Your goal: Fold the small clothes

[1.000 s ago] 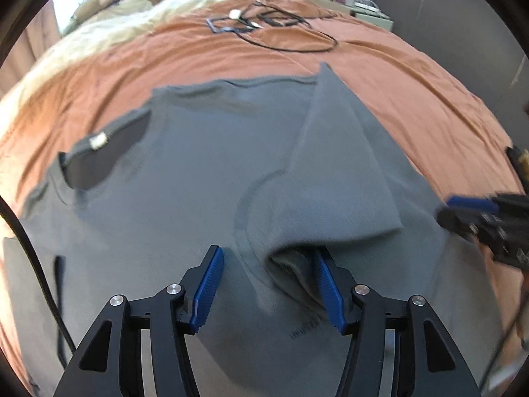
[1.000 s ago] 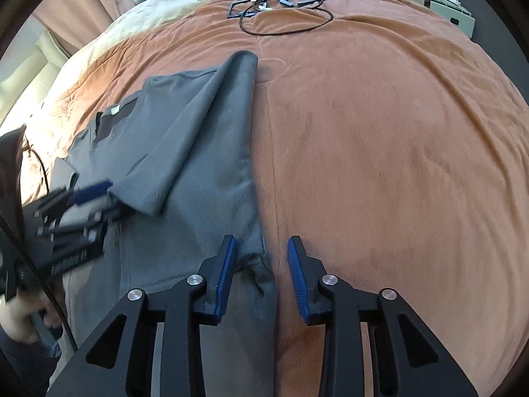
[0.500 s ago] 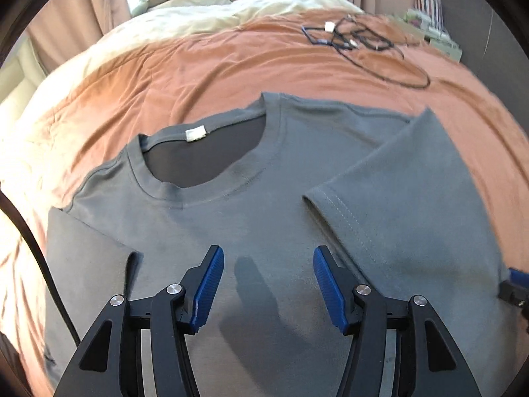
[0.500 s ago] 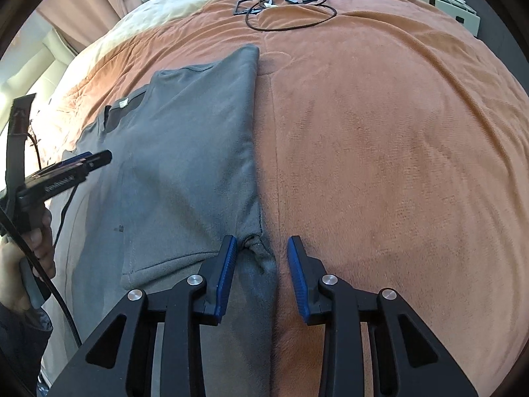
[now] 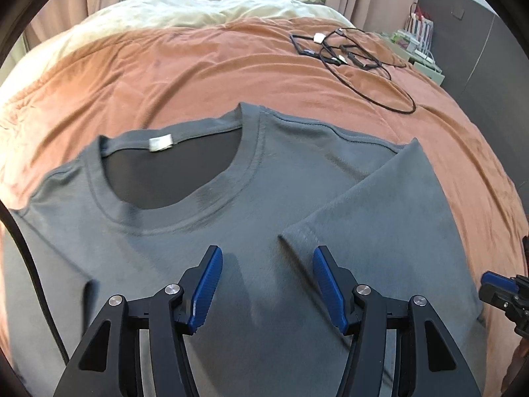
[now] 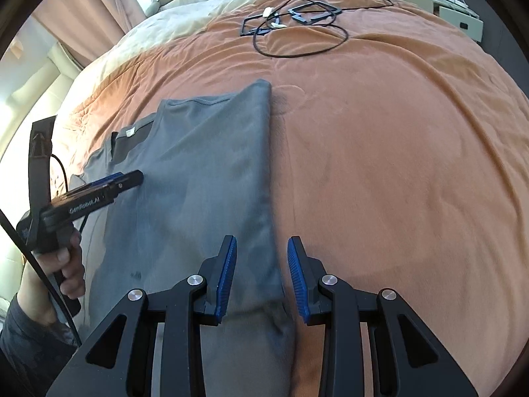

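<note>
While the grey T-shirt [image 5: 251, 231] lies flat on the orange blanket [image 5: 198, 66] of the bed, its collar points toward the bed's far end, where cream bedding [image 5: 205, 10] begins. A white label [image 5: 160, 142] shows inside the neck opening. One side of the T-shirt is folded inward, so the sleeve [image 5: 373, 218] lies across the chest with its hemmed cuff just ahead of the left gripper [image 5: 266, 284]. In the right wrist view the folded edge runs as a straight line down the blanket, with bare orange cloth on the side away from the shirt.

The left gripper hovers over the chest of the shirt, below the collar. Its jaws stand about half open with nothing between the blue pads; only the shirt's surface and a shadow show in the gap. A hand [image 6: 66, 271] grips its handle at the near edge of the bed, and a black cable [image 6: 49, 297] trails from it.

The right gripper [image 6: 261, 278] sits at the folded edge near the bed's near side. Its jaws stand narrowly apart, straddling the edge of the cloth; the pads do not press on it, and the cloth lies flat under them.

A tangle of black cables [image 5: 357, 59] rests on the blanket near the far corner, well apart from the shirt.
</note>
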`<move>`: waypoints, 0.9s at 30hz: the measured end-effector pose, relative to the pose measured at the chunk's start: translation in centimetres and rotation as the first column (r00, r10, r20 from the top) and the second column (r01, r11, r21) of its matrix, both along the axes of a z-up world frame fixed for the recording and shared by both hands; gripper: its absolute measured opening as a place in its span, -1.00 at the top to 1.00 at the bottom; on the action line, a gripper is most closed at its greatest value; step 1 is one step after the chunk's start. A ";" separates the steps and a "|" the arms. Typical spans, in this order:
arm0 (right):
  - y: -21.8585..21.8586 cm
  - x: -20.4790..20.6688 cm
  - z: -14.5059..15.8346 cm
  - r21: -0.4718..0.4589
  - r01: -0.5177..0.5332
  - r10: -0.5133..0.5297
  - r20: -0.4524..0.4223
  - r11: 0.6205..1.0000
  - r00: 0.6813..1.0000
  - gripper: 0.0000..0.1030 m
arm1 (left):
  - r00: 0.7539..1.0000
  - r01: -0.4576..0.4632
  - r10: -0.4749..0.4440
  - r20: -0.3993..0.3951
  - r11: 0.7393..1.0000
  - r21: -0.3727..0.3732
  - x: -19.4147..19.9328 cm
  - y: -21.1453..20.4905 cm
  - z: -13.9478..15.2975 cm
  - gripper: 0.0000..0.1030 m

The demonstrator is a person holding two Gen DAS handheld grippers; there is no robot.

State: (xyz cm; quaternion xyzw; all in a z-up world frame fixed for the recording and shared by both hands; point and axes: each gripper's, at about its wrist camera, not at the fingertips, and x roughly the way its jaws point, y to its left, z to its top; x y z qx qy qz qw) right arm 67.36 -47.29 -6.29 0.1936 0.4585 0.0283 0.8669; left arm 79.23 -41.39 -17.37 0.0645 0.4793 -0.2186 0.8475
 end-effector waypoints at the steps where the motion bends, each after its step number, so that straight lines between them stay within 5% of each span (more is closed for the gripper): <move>1: 0.2 0.6 -0.2 -0.010 0.000 0.000 -0.006 1.000 1.000 0.43 | 1.000 0.008 -0.007 0.003 1.000 -0.005 0.1 -0.1 -0.1 -0.14; 2: 0.3 1.2 -0.4 -0.020 0.003 -0.003 -0.012 1.000 1.000 0.43 | 1.000 0.017 -0.017 0.006 1.000 -0.006 0.3 -0.3 -0.3 0.01; 3: 0.4 1.9 -0.7 -0.025 0.007 -0.007 -0.019 1.000 1.000 0.43 | 1.000 0.028 -0.028 -0.003 1.000 -0.002 0.5 -0.5 -0.6 0.38; 6: 0.7 3.3 -1.0 -0.035 0.014 -0.015 -0.022 0.999 1.000 0.43 | 0.999 0.037 -0.037 -0.019 0.999 -0.027 0.8 -0.5 -0.8 0.87; 8: 0.7 4.1 -1.1 -0.036 0.026 -0.026 -0.023 0.999 0.999 0.43 | 0.999 0.037 -0.038 -0.013 0.999 -0.016 0.7 -0.4 -0.6 1.00; 14: 0.8 6.4 -1.1 -0.038 0.058 -0.059 -0.029 0.998 0.998 0.43 | 1.000 0.018 -0.017 -0.008 0.999 0.040 0.9 1.4 -0.4 1.00; 20: 0.7 7.4 -1.3 -0.012 0.075 -0.075 -0.017 0.997 0.997 0.43 | 0.998 -0.032 0.025 -0.066 0.994 -0.107 2.5 2.8 0.4 0.97; 22: 0.3 7.3 -1.4 0.011 0.083 -0.083 -0.015 0.996 0.996 0.43 | 0.997 -0.030 0.019 -0.073 0.987 -0.156 2.7 2.6 0.7 0.84; 24: 0.2 7.2 -1.5 0.022 0.077 -0.077 -0.005 0.997 0.997 0.43 | 0.997 -0.019 0.005 -0.079 0.983 -0.184 2.7 2.1 0.6 0.43; 27: 0.0 7.3 -1.6 0.009 0.066 -0.066 -0.001 0.998 0.998 0.43 | 0.998 0.017 -0.028 -0.064 0.987 -0.157 2.2 0.6 0.2 0.24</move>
